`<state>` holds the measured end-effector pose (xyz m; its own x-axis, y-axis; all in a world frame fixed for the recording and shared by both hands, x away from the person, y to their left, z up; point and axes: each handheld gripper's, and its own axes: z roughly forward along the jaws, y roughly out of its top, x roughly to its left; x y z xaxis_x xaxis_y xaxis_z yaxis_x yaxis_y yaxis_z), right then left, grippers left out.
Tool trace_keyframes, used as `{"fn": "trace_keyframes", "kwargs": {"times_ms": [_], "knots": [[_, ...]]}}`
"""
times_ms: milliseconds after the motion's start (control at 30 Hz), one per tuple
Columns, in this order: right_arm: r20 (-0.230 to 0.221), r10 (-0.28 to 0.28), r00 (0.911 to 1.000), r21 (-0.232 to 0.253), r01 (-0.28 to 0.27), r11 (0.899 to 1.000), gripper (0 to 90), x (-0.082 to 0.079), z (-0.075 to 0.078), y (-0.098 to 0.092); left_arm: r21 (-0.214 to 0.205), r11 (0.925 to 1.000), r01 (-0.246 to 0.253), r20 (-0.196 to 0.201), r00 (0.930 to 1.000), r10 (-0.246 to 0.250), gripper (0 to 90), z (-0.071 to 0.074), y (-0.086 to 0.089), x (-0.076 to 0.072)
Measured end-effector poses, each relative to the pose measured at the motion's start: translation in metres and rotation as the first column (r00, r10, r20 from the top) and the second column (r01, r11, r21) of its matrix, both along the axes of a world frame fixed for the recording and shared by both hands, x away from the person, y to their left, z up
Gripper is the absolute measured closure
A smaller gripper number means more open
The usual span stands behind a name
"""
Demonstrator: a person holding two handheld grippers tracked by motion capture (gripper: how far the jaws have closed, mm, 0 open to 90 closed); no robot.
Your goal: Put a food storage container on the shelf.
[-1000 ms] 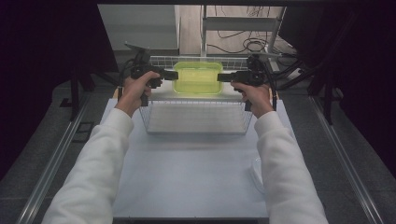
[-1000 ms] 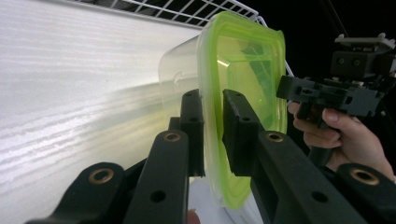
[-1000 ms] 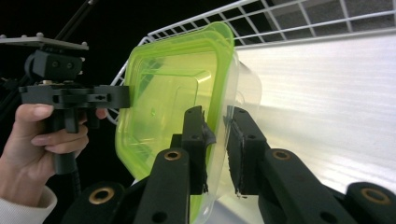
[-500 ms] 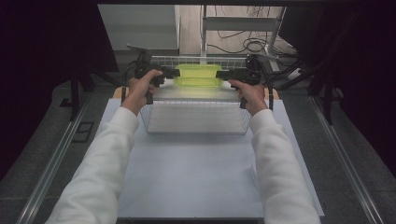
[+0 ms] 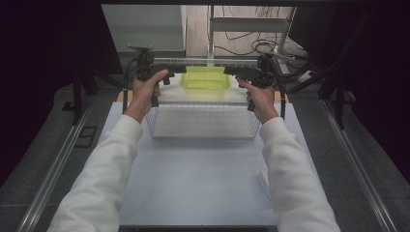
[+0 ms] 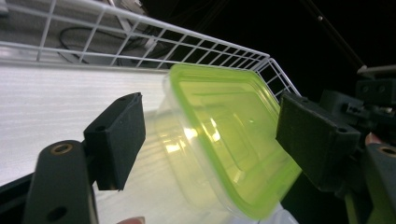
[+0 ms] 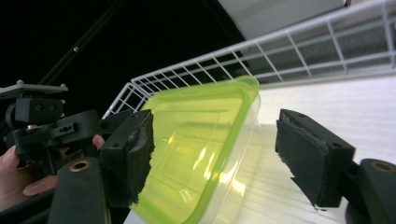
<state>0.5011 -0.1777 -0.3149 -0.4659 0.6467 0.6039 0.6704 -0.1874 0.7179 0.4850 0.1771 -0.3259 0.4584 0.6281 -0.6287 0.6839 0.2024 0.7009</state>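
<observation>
Dark surroundings, pale tabletop [image 5: 203,183] with a white wire basket [image 5: 203,126] sitting on it. Green-lidded clear box [image 5: 205,78] sat at the basket's far end, long axis running across, straight between the two grippers. Left gripper [image 5: 180,70] stood at the box's left end, right gripper [image 5: 230,71] at its right end, both aimed inward at each other; neither clearly nearer. Jaws on both had just been opening and stood spread. In the left gripper view the box [image 6: 224,149] lay in the gap between the pads [image 6: 122,135] without being pressed; same in the right gripper view, box [image 7: 196,154] between the pads [image 7: 306,156], daylight on at least one side. So nothing was pinched; looked like a release, box resting inside the basket near its far wall. Whether it sat flat on the basket floor I could not tell. Box itself: translucent body, rounded corners, lime-green snap lid with a raised rim, lid on, seemingly empty. Next move probably a straight pull-back of each gripper outward along the box's long axis.
</observation>
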Motion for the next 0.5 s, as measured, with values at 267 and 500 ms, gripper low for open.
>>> {"fn": "trace_keyframes", "kwargs": {"times_ms": [267,500], "knots": [[0.054,0.073,0.9959,-0.013,-0.072,0.997,25.7,-0.026,0.016,-0.003,0.056,0.9984,0.006,0.071,0.9975,-0.010,22.3,0.011,0.007,-0.030],[0.107,0.111,0.9881,-0.058,-0.105,0.993,25.1,-0.051,0.018,-0.011,0.096,0.9940,0.052,0.116,0.9913,-0.063,22.7,0.012,0.004,-0.060]]}}
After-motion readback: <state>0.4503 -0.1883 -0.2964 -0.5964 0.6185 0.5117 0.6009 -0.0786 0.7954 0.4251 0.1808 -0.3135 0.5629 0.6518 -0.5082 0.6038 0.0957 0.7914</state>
